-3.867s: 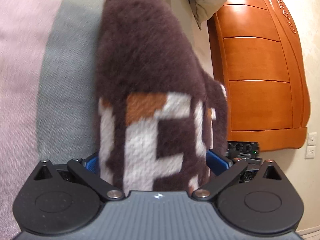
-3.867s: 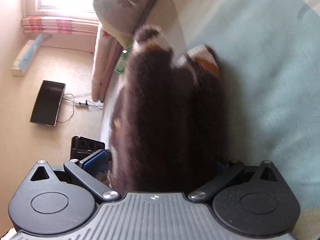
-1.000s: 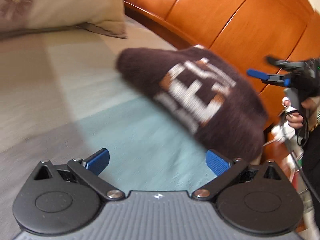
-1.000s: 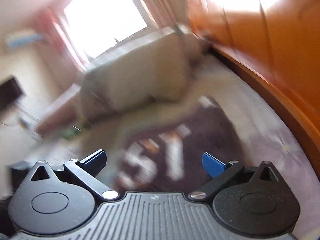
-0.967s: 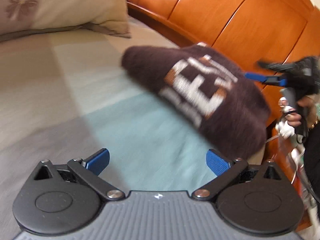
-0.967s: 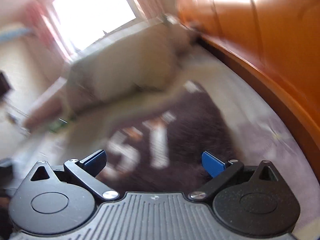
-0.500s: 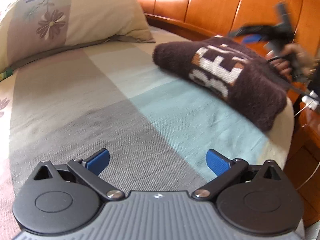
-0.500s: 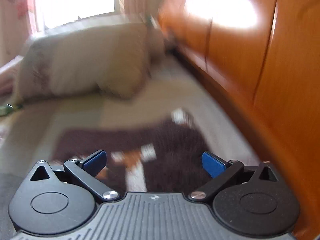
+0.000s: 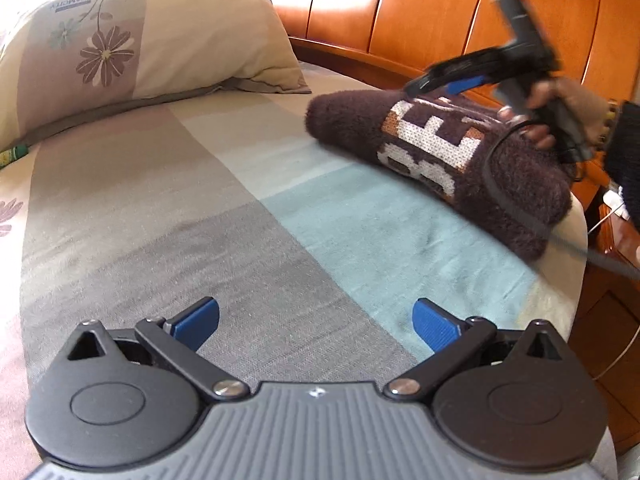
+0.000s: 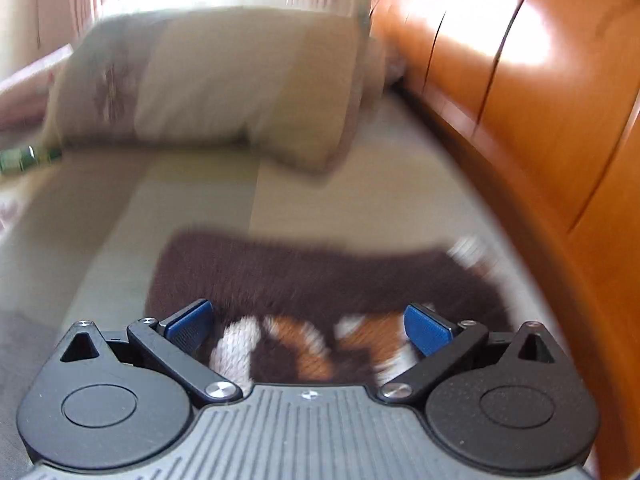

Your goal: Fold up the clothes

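Left gripper: its two blue-padded fingers are spread wide, with nothing between them. It hangs over the grey band of the bedsheet, well apart from the garment. Whether it touches the sheet cannot be told.

Right gripper: fingers likewise spread wide and gripping nothing. In its own view, which is blurred, the pads sit over the near edge of the garment, above the white and orange lettering. Contact with the fabric cannot be confirmed. From the left wrist view the same gripper shows over the far side of the garment, held by the person's hand, with a dark sleeve behind the wrist. A black cable trails from it across the garment and off the bed edge.

Garment: a dark brown fuzzy sweater, folded into a compact oblong bundle with large white letters edged in orange on top. It lies on the pale blue and cream part of the sheet, at the side of the bed near the orange wooden headboard. In the left wrist view its long axis runs diagonally, from the rounded end nearest the pillow down to the end at the mattress corner. In the right wrist view the sweater lies crosswise in front of the fingers, with the pillow beyond it and the headboard along its right.

A small green object lies at the left end of the pillow; too little shows to identify it.
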Demonstrator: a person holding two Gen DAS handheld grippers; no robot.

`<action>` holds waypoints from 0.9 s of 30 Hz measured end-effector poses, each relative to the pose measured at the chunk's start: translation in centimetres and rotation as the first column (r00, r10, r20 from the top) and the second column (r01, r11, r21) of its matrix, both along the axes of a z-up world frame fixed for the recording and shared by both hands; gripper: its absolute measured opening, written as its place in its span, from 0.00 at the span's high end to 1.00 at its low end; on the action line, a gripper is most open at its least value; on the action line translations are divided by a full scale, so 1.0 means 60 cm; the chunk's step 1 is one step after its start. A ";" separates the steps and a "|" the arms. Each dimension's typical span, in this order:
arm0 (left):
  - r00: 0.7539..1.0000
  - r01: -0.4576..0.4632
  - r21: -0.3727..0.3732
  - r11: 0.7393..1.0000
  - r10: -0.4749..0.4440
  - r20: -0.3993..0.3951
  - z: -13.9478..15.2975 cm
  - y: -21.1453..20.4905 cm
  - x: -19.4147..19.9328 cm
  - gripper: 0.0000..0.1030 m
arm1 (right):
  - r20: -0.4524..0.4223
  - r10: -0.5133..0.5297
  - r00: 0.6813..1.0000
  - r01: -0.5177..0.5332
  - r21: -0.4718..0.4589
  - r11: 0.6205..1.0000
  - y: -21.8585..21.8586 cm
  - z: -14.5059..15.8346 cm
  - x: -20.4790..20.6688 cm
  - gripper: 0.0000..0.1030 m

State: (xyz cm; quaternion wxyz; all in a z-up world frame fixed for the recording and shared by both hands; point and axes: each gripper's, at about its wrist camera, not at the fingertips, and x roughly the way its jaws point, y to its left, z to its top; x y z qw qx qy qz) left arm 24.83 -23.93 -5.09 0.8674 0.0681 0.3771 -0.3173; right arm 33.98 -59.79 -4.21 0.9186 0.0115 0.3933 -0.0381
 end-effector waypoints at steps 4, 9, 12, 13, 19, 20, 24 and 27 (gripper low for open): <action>1.000 0.015 0.019 1.000 -0.016 0.013 -0.003 -0.004 -0.006 0.01 | 0.000 -0.022 1.000 0.022 0.106 0.994 -0.009 0.007 -0.024 0.00; 0.999 0.034 0.044 0.998 -0.035 0.029 -0.006 -0.009 -0.015 0.01 | 0.109 -0.008 0.994 -0.004 0.109 0.994 -0.012 0.048 -0.128 0.00; 0.998 0.045 0.059 0.997 -0.047 0.038 -0.008 -0.012 -0.019 0.01 | 0.102 -0.029 0.994 0.020 0.085 0.996 -0.029 0.016 -0.166 0.00; 0.998 0.049 0.064 0.997 -0.051 0.041 -0.008 -0.013 -0.021 0.01 | 0.098 -0.039 0.994 0.030 0.084 0.996 -0.036 0.004 -0.177 0.00; 0.994 0.067 0.093 0.993 -0.074 0.076 -0.010 -0.015 -0.024 0.01 | 0.253 -0.068 0.965 0.056 0.052 0.997 -0.057 0.046 -0.198 0.00; 0.994 0.066 0.092 0.994 -0.073 0.076 -0.010 -0.015 -0.023 0.01 | 0.223 -0.102 0.969 0.093 0.051 0.994 -0.072 0.037 -0.186 0.00; 0.995 0.064 0.075 0.995 -0.070 0.075 -0.010 -0.012 -0.020 0.01 | 0.148 -0.178 0.973 0.165 0.094 0.982 -0.114 -0.014 -0.170 0.00; 0.995 0.062 0.078 0.995 -0.068 0.076 -0.012 -0.010 -0.017 0.01 | 0.168 -0.194 0.967 0.176 0.113 0.978 -0.098 0.010 -0.175 0.00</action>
